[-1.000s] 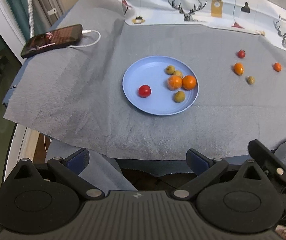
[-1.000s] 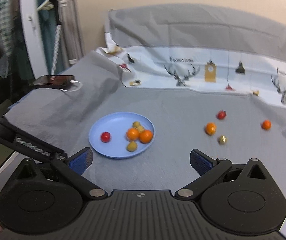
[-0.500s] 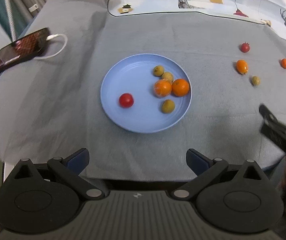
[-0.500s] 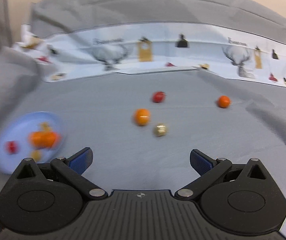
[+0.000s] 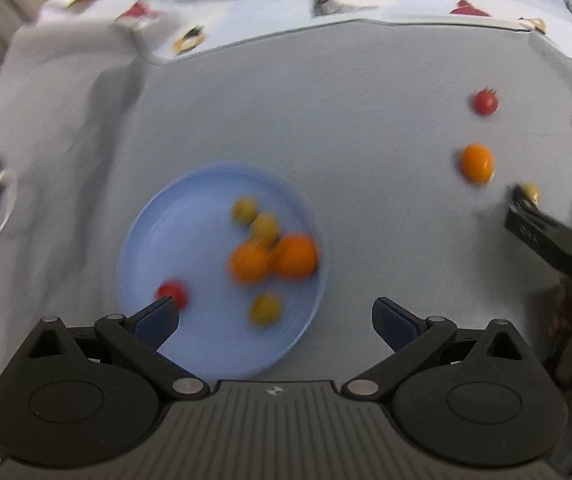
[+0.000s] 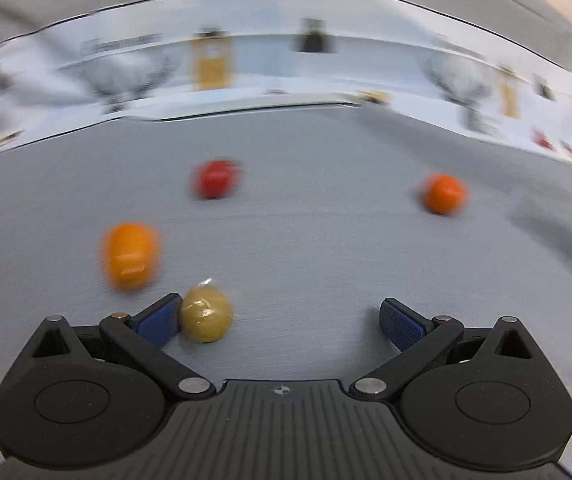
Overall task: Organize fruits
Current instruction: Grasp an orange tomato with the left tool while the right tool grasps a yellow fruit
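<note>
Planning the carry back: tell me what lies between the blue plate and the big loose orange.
Only bare grey cloth between the blue plate and the big loose orange, seen in the left wrist view.

My right gripper has open cloth ahead; a yellow fruit sits against its left finger, an orange just beyond.

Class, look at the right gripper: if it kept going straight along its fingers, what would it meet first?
Probably the yellow-green fruit, already beside the left finger of the open right gripper. The centre line ahead looks like bare grey cloth; depth is unclear.
</note>
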The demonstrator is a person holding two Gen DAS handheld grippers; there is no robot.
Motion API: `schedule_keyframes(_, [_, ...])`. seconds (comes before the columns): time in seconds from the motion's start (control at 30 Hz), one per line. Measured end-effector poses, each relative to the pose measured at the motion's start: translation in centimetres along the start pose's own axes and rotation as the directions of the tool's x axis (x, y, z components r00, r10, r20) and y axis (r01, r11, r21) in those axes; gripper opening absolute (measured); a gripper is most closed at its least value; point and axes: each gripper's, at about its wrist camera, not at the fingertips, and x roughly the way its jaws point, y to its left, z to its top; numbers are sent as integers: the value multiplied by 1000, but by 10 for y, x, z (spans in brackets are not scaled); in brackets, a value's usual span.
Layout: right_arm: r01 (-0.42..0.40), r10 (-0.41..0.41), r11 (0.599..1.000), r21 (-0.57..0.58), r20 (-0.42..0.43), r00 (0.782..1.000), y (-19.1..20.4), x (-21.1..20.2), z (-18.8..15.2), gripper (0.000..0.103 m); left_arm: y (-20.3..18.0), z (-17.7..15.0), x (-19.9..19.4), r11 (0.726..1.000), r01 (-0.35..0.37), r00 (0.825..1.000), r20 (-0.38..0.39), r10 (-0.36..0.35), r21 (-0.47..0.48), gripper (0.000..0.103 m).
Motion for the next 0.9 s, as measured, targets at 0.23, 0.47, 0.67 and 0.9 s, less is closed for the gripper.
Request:
schedule_keyframes(0.23, [155,-151,981,117,-41,988,-41,13,5,102,-76,66,42,993,108,993,49,-110,40,103])
schedule_keyframes(0.47, [168,-163,978,127,-49,985,-43,12,3,102,-150,96,81,973,143,987,42,-153,182,103])
schedule_keyframes(0.67, [177,-173,976,124,-47,984,-41,10,3,102,-168,97,107,971,146,988,15,-151,188,95])
schedule_keyframes(0.9, [83,-83,996,19,6,997,-19,-3,5,26,-159,90,84,956,192,977,46,-207,221,37])
